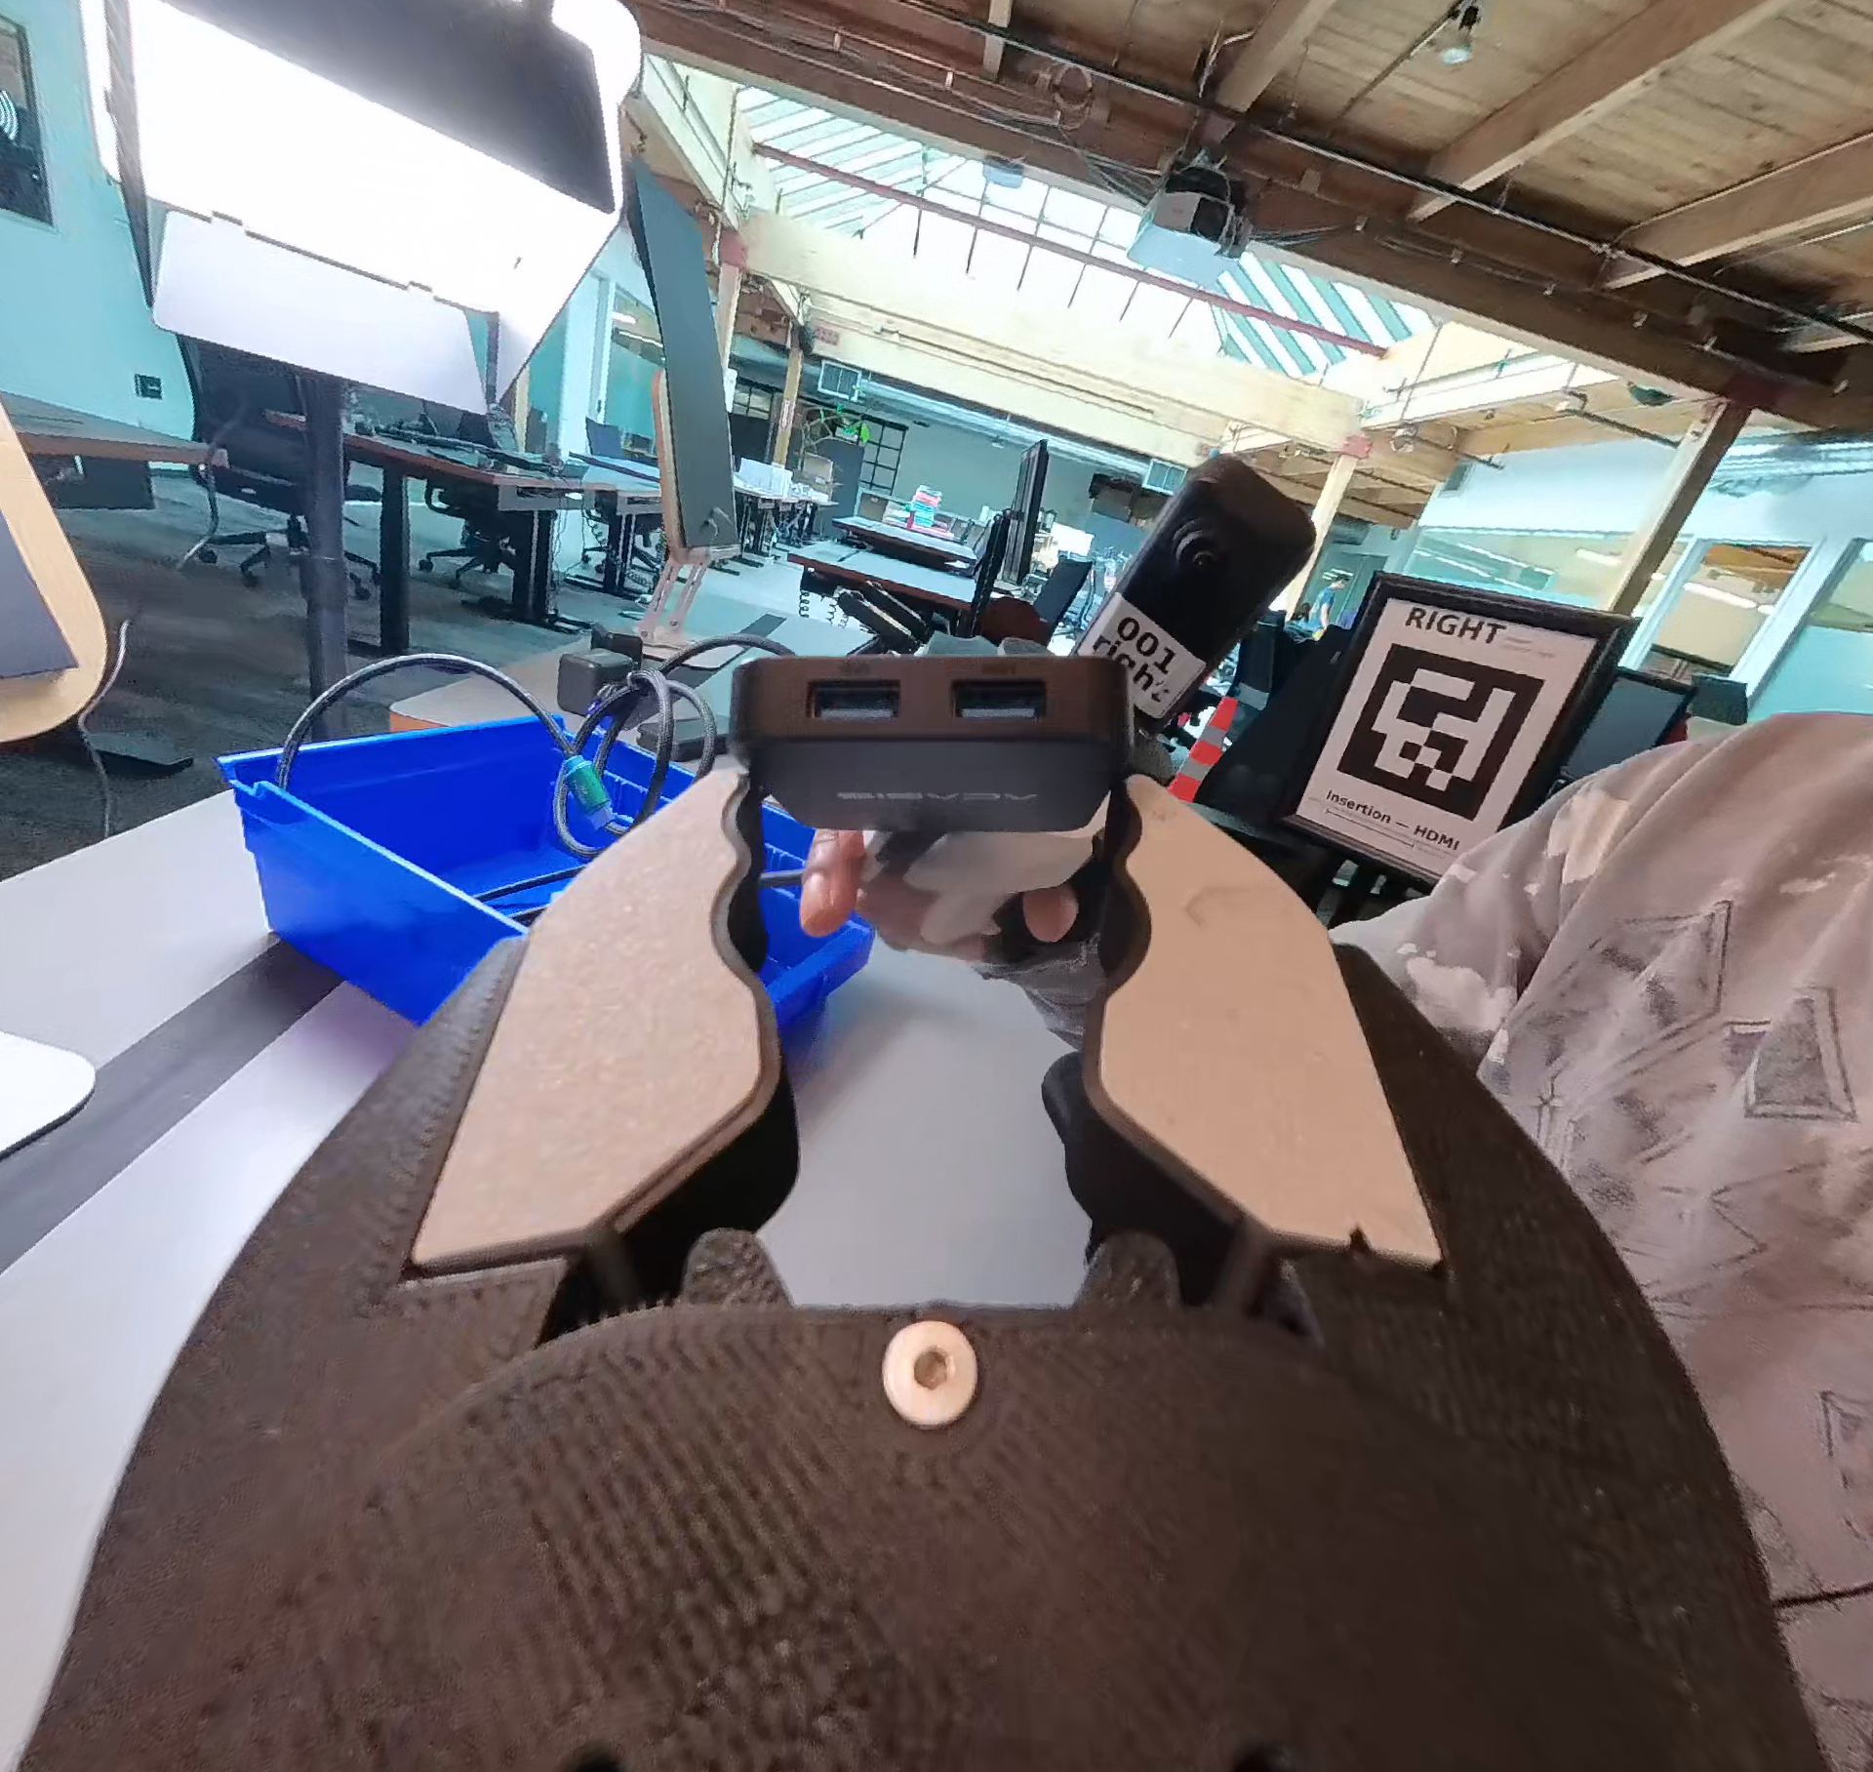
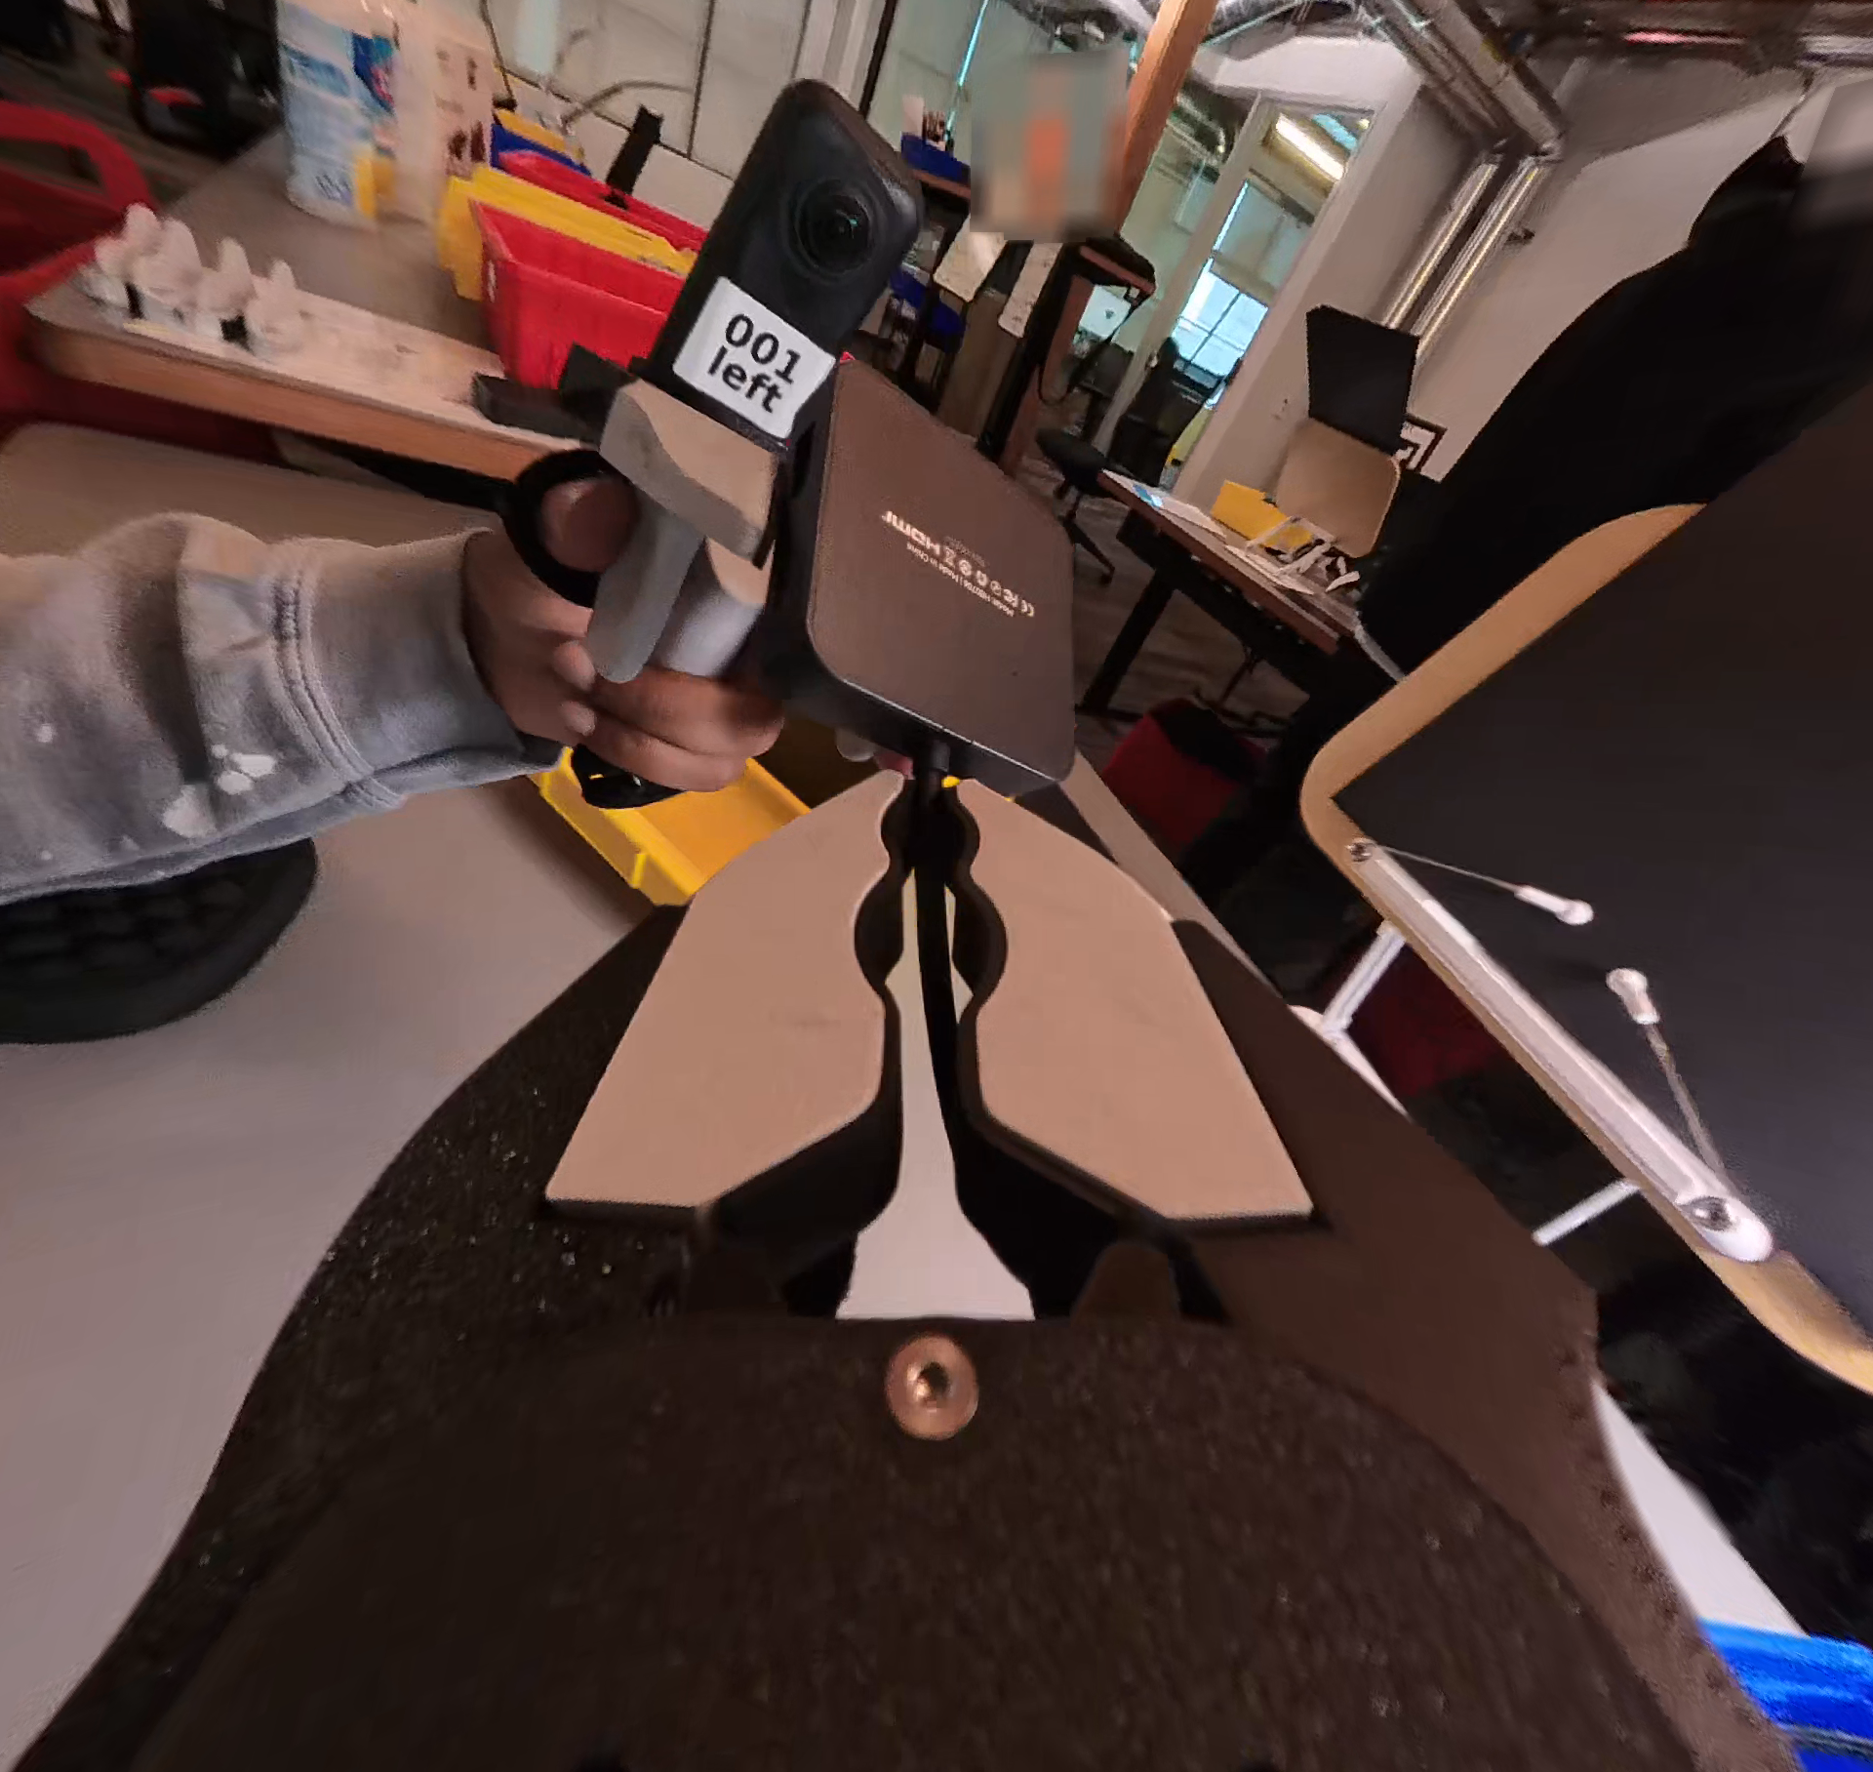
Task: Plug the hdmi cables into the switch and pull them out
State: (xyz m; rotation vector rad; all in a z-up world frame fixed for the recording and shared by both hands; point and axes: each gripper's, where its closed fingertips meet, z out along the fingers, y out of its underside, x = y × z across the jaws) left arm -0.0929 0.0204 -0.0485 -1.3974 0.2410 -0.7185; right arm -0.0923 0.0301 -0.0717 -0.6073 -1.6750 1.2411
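Left gripper (image 1: 927,796) pinching switch (image 1: 932,740) by side edges, ports facing out, raised above tabletop (image 1: 122,922); right gripper (image 2: 927,801) clamping its cable (image 2: 934,963); blue bin (image 1: 405,841) near.

Both ports on the raised HDMI switch (image 1: 930,745) face open air, unobstructed, while a blue bin (image 1: 426,841) holding a coiled cable (image 1: 608,740) crowds the surface (image 1: 122,922) to the left and a framed marker sign (image 1: 1439,725) stands to the right.

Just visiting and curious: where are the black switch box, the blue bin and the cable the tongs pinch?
switch (image 1: 927,760), left wrist view, its port edge.
blue bin (image 1: 405,851), left wrist view, inner wall.
cable (image 2: 934,973), right wrist view, between the tongs.
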